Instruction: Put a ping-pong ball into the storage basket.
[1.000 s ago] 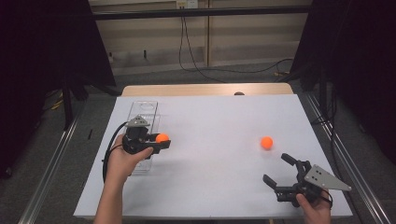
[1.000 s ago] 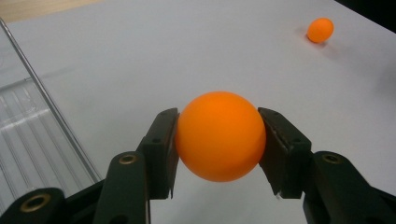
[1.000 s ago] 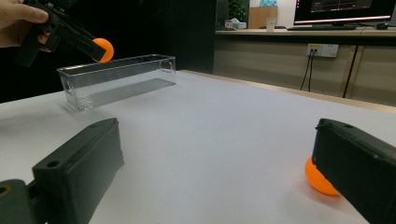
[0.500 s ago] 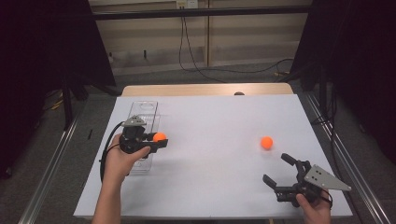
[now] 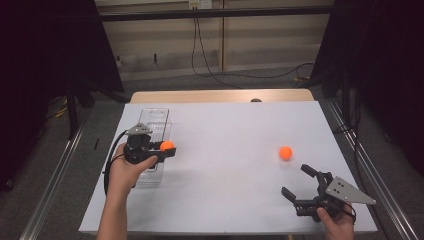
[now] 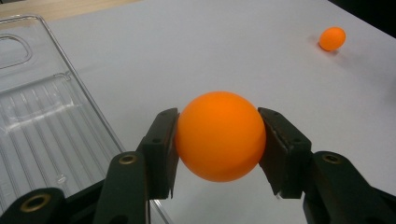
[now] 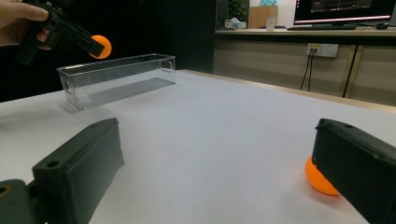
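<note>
My left gripper is shut on an orange ball, held above the table at the right edge of a clear plastic box. In the left gripper view both pads press the ball, and the box lies to its left. A second orange ball rests on the white table, right of centre. My right gripper stands open just short of that ball, with nothing between its jaws. In the right gripper view the loose ball peeks out from behind the right jaw.
The white table top stretches between the two hands. The long clear box has nothing in it and lies lengthwise near the left edge. Metal rails run along both sides of the table, and cables lie on the floor behind it.
My left gripper has drifted slightly to the left with the ball, closer to the clear box. The right gripper and the loose ball have stayed put.
</note>
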The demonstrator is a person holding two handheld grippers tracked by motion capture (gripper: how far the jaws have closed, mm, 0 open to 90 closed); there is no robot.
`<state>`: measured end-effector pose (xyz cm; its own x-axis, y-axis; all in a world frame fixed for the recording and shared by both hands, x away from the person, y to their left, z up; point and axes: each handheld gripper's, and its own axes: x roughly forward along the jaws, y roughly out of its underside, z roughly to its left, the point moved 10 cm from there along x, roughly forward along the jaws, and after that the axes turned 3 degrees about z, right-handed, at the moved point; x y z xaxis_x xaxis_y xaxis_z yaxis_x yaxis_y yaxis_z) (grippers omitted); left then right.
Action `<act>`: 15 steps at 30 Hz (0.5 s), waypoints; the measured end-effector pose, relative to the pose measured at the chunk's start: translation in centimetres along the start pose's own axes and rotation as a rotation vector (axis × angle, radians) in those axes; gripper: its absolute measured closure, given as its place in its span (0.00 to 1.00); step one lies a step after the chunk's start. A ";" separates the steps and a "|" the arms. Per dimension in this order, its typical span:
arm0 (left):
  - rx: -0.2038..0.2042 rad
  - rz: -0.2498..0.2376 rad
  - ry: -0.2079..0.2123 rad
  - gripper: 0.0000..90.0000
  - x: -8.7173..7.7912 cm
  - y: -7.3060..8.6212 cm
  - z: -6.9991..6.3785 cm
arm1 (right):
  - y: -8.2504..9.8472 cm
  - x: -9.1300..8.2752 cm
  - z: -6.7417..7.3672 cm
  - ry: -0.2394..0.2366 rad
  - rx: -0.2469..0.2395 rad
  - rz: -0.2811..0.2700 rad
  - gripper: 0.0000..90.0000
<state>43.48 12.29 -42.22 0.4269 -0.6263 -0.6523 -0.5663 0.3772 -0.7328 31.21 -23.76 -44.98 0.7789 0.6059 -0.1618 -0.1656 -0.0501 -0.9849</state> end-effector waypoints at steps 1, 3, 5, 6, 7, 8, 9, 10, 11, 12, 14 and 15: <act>0.001 0.002 -0.003 0.57 0.0 0.0 0.1 | 0.0 0.0 0.0 -0.001 0.000 -0.001 0.01; 0.005 0.000 -0.008 0.57 -0.1 0.0 0.3 | 0.0 0.0 0.0 -0.001 0.000 -0.001 0.01; -0.003 0.001 -0.013 0.57 -0.1 0.1 0.4 | 0.0 0.0 0.0 -0.001 0.000 0.000 0.01; -0.001 0.000 -0.013 0.57 -0.1 0.1 0.4 | 0.0 0.0 0.0 -0.001 0.001 0.000 0.01; 0.001 0.000 -0.013 0.57 -0.1 0.1 0.5 | 0.0 0.0 0.0 0.000 0.001 0.000 0.01; 0.000 0.003 -0.015 0.57 -0.1 0.2 0.5 | 0.0 0.0 0.0 0.000 0.002 0.000 0.01; -0.005 0.001 -0.016 0.57 -0.1 0.2 0.6 | 0.0 0.0 0.0 -0.001 0.001 0.000 0.01; -0.009 -0.002 -0.017 0.57 -0.2 0.2 0.6 | 0.0 0.0 0.0 -0.001 0.001 0.001 0.01; -0.010 -0.002 -0.017 0.57 -0.2 0.2 0.6 | 0.0 0.0 0.0 0.000 0.001 0.001 0.01; -0.008 -0.002 -0.022 0.57 -0.2 0.2 0.7 | 0.0 0.0 0.0 0.000 0.001 0.001 0.01; -0.010 -0.003 -0.026 0.57 -0.3 0.2 0.9 | 0.0 0.0 0.0 -0.001 0.001 0.001 0.01; -0.012 -0.005 -0.031 0.57 -0.4 0.2 1.0 | 0.0 0.0 0.0 -0.001 0.001 0.001 0.01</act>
<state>43.88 13.26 -42.33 0.4512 -0.6068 -0.6543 -0.5723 0.3659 -0.7339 31.22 -23.76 -45.00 0.7780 0.6070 -0.1623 -0.1664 -0.0501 -0.9848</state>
